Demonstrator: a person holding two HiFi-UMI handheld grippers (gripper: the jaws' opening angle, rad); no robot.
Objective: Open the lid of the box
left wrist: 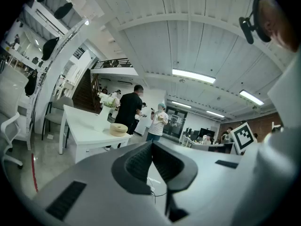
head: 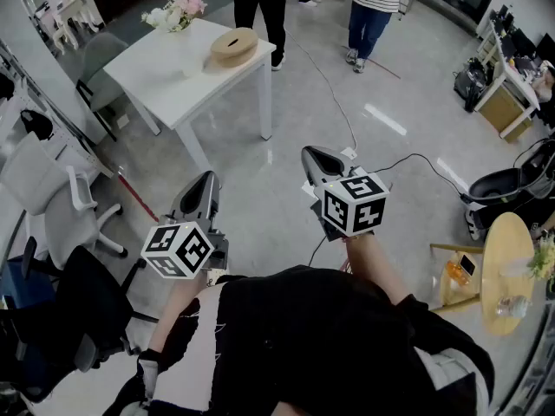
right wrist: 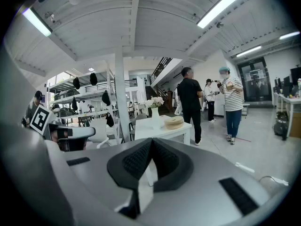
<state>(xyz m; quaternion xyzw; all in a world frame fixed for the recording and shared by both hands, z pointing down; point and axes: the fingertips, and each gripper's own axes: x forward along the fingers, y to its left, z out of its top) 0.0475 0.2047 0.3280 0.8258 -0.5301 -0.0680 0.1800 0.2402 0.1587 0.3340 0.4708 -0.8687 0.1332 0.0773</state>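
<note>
- the round, flat box of pale wood sits with its lid on at a corner of the white square table, near the flowers.
- left gripper: ribbed dark pads meet, holding nothing, well short of the table.
- right gripper: jaws likewise together and empty, also well short of the table.

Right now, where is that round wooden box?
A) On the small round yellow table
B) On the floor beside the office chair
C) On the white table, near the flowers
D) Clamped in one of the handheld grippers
C: the round wooden box rests on top of the white table, at the corner across from the flowers, with its lid on.
</note>
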